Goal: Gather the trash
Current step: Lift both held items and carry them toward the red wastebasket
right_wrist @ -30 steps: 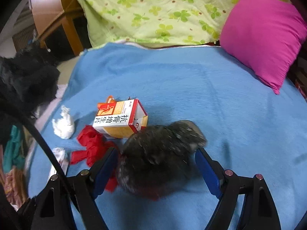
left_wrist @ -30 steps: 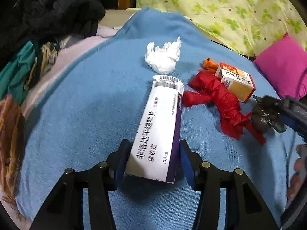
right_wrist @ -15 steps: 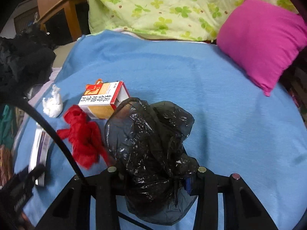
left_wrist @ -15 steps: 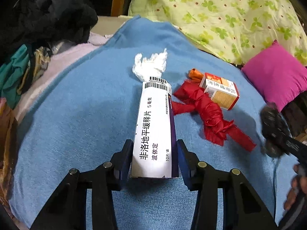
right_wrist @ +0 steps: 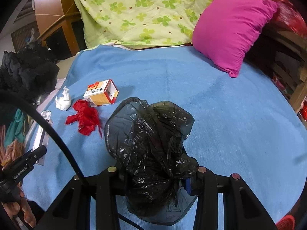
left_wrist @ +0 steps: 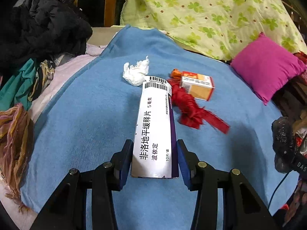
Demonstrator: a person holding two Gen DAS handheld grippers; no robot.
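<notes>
Item: we hold the long white-and-purple cardboard medicine carton (left_wrist: 155,134) pinched in our left tongs (left_wrist: 155,159), long axis pointing straight ahead above the blue blanketed bed (left_wrist: 86,115), while our right tongs (right_wrist: 156,178), to its right, clamp the crumpled black plastic trash bag (right_wrist: 149,143).

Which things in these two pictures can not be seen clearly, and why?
- Right gripper pads: right wrist view, covered by the black plastic bag.
- Bag contents: dark film hides them.
- White medicine box underside: left wrist view, faces away.
- Orange scrap: behind the red wrapper.
</notes>
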